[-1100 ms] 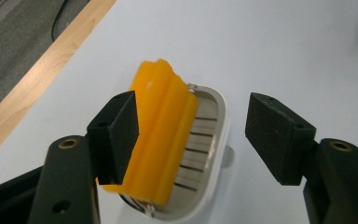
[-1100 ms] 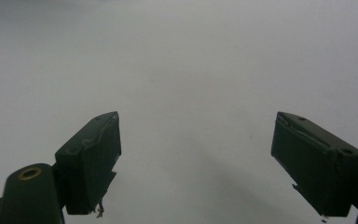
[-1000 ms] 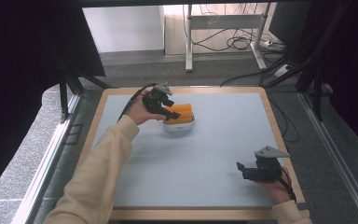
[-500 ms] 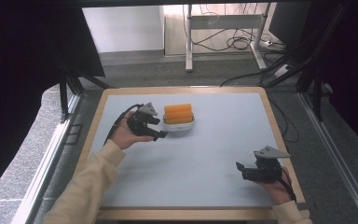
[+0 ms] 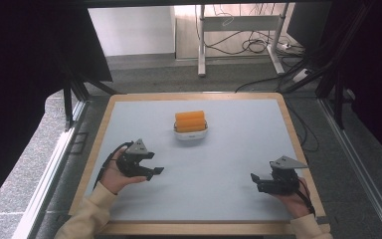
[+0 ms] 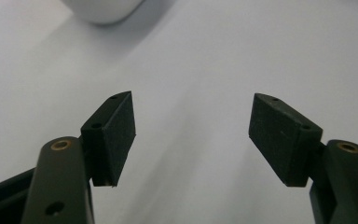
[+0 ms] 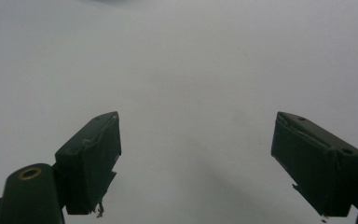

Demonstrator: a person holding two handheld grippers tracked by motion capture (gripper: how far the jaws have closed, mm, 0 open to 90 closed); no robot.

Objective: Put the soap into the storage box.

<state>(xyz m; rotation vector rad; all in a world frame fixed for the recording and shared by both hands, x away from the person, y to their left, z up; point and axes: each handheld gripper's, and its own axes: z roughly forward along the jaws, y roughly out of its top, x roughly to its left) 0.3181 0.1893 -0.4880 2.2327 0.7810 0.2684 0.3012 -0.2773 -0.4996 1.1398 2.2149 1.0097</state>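
While high view shows orange block (image 5: 190,120) in bowl (image 5: 190,134) | left gripper (image 5: 155,171) fingers just widened, empty | right gripper (image 5: 255,179) fingers apart, empty

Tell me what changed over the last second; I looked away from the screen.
The left gripper let go of the orange block in the bowl and drew back toward the table's near left, jaws just opening, nothing between them. The block, bowl and open right gripper stayed put.
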